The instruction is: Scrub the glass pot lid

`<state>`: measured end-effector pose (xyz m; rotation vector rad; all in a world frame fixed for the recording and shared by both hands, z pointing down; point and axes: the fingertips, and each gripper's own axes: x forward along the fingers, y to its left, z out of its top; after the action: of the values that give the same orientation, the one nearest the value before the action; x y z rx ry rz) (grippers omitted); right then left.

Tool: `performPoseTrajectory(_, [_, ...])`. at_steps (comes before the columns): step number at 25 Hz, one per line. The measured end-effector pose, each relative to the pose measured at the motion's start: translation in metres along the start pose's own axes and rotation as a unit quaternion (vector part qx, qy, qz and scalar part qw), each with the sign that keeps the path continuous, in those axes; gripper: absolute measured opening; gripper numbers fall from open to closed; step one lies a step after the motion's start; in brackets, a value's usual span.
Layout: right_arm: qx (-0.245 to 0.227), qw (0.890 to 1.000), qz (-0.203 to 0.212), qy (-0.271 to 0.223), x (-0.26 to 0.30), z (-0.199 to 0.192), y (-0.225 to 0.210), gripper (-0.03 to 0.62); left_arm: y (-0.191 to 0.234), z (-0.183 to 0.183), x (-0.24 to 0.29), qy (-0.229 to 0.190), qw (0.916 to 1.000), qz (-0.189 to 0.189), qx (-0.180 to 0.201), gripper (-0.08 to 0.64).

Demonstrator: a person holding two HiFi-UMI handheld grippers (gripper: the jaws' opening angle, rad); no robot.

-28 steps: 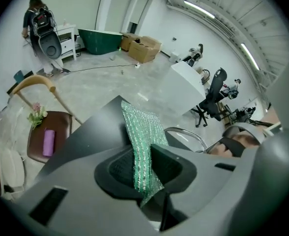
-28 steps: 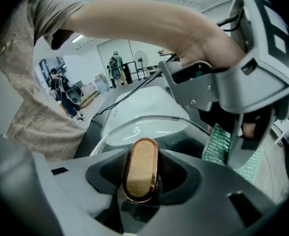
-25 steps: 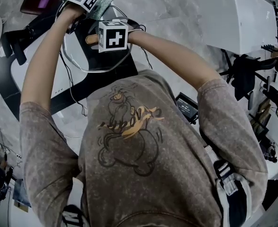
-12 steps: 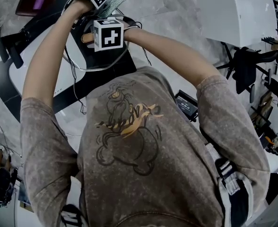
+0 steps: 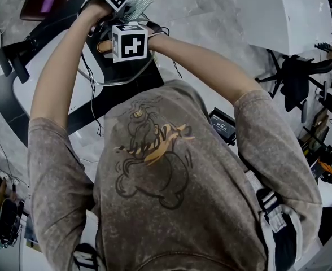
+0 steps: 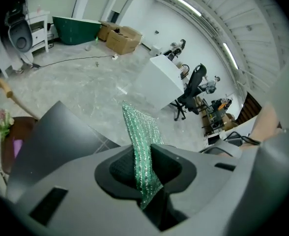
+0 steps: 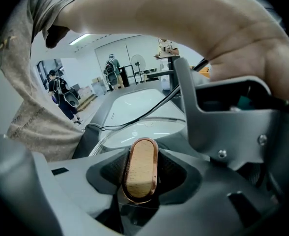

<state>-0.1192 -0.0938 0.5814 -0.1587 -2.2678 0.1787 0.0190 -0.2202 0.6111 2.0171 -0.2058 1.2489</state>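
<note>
- The glass pot lid (image 5: pixel 105 81) is held off a white surface with black bands (image 5: pixel 42 66), in front of the person's chest, and its metal rim is seen in the head view.
- Its wooden knob (image 7: pixel 140 166), edged in copper, is clamped between the jaws of the right hand-held gripper (image 7: pixel 141 180). The glass dome (image 7: pixel 134 132) is seen just beyond.
- A green glittery scrub cloth (image 6: pixel 139 132) is pinched between the closed jaws of the left hand-held gripper (image 6: pixel 144 176) and sticks out past them.
- In the head view the cloth is seen at the lid's far edge. Whether it touches the glass cannot be told.
- A dark cable (image 5: pixel 90 103) hangs across the lid's left side.
- A grey-brown printed shirt (image 5: pixel 154 151) fills the foreground.
</note>
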Motion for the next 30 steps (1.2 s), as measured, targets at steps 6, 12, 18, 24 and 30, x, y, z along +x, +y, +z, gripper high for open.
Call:
performPoseTrajectory(6, [0.014, 1.000, -0.006, -0.016, -0.003, -0.001, 0.001, 0.193, 0.004, -0.002, -0.029, -0.088, 0.9940, -0.017, -0.063, 0.086])
performPoseTrajectory(12, [0.019, 0.999, -0.024, -0.034, -0.019, 0.006, 0.001, 0.195, 0.026, -0.023, -0.096, -0.191, 0.9743, 0.058, -0.104, 0.086])
performPoseTrajectory(18, [0.047, 0.996, -0.040, -0.062, -0.042, 0.004, 0.001, 0.193, 0.027, -0.065, -0.146, -0.278, 0.9415, 0.107, -0.158, 0.086])
performPoseTrajectory(24, [0.098, 0.983, -0.093, -0.128, -0.105, 0.005, -0.007, 0.193, -0.006, -0.098, -0.176, -0.342, 0.9138, 0.138, -0.170, 0.086])
performPoseTrajectory(30, [0.129, 0.960, -0.160, -0.191, -0.165, 0.007, -0.001, 0.192, -0.045, -0.127, -0.194, -0.401, 0.8827, 0.164, -0.182, 0.086])
